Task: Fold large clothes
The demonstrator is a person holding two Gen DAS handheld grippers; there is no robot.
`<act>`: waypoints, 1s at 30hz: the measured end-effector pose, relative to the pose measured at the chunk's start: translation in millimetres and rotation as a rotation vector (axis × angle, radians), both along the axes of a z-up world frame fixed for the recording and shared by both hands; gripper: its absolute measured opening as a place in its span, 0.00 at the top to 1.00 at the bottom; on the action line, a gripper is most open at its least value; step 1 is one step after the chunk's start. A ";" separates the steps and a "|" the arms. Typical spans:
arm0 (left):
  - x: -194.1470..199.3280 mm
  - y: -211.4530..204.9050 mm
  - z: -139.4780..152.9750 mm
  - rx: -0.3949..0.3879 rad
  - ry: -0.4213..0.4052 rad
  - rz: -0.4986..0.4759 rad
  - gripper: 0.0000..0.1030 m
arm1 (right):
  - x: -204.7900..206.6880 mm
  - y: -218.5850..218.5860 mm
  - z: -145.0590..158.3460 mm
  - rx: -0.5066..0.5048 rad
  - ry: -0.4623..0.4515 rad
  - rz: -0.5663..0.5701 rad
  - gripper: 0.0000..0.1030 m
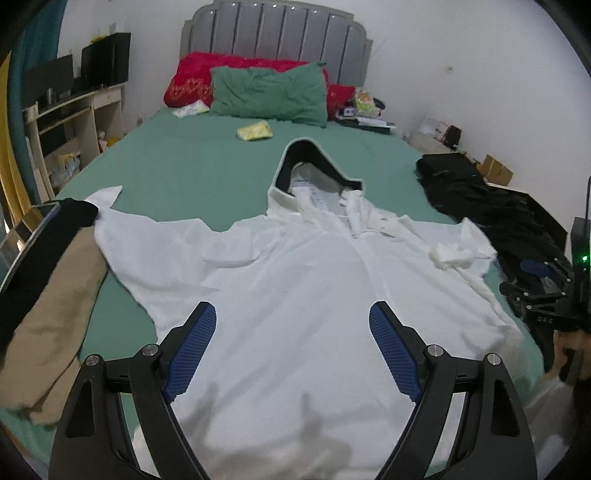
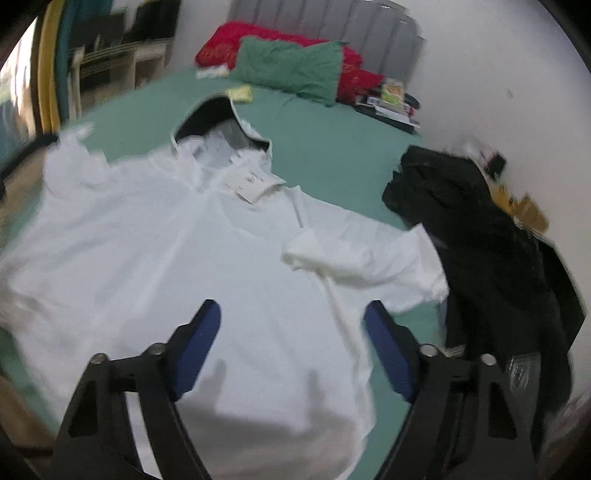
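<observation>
White hooded garment [image 1: 295, 266] lies flat, front up, spread on the green-sheeted bed [image 1: 177, 162]. Long axis runs hem-to-hood: hem at the near edge under both cameras, hood [image 1: 314, 166] pointing away toward the grey padded headboard [image 1: 277, 33]. Hood has a dark lining and lies open. Sleeves go out sideways, across the long axis. Far-left sleeve tip [image 1: 107, 195] points up-left; the other sleeve [image 2: 354, 254] is bunched and partly folded in on the body near the black clothing. White paper tag [image 2: 251, 184] lies at the neck opening.

Left to right in the left wrist view: tan and black fabric [image 1: 55, 295] at the left bed edge, just beside the sleeve; then the garment; then a pile of black clothing [image 1: 491, 214] at the right edge.

Left gripper [image 1: 291, 321]: jaws wide apart, blue pads [image 1: 195, 347] on either side of the lower body panel, nothing between them. Contact with the cloth can't be judged; its shadow falls on the hem area.

Right gripper [image 2: 291, 317]: jaws also well apart, holding nothing, over the garment's right lower side; the right pad [image 2: 388, 350] sits over the side edge where cloth meets green sheet. View is motion-blurred. It also shows at the far right of the left wrist view.

Green pillow [image 1: 269, 94] and red cushion [image 1: 192, 74] sit at the head end, well clear of the hood.
</observation>
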State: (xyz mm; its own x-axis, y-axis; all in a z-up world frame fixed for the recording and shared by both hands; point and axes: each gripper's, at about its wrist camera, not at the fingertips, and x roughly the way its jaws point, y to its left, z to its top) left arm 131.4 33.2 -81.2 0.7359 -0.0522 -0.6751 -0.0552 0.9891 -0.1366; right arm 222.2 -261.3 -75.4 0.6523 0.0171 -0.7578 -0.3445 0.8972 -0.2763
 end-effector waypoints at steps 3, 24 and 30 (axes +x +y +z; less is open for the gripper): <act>24.9 8.5 -15.7 0.007 0.027 0.006 0.15 | 31.1 5.5 -21.6 -0.148 -0.024 0.058 0.28; 56.0 55.7 -32.2 0.017 0.010 -0.004 0.15 | 100.5 58.8 41.1 0.058 -0.182 0.204 0.99; 46.4 76.2 -21.4 -0.014 -0.037 0.041 0.15 | 98.1 146.6 82.0 0.306 -0.079 0.497 0.99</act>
State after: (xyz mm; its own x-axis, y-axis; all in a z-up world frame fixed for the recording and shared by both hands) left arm 177.7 109.4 -102.5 0.7618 -0.0311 -0.6471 -0.0899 0.9841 -0.1531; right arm 320.3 -114.7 6.6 0.5644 0.5456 -0.6195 -0.7333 0.6761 -0.0726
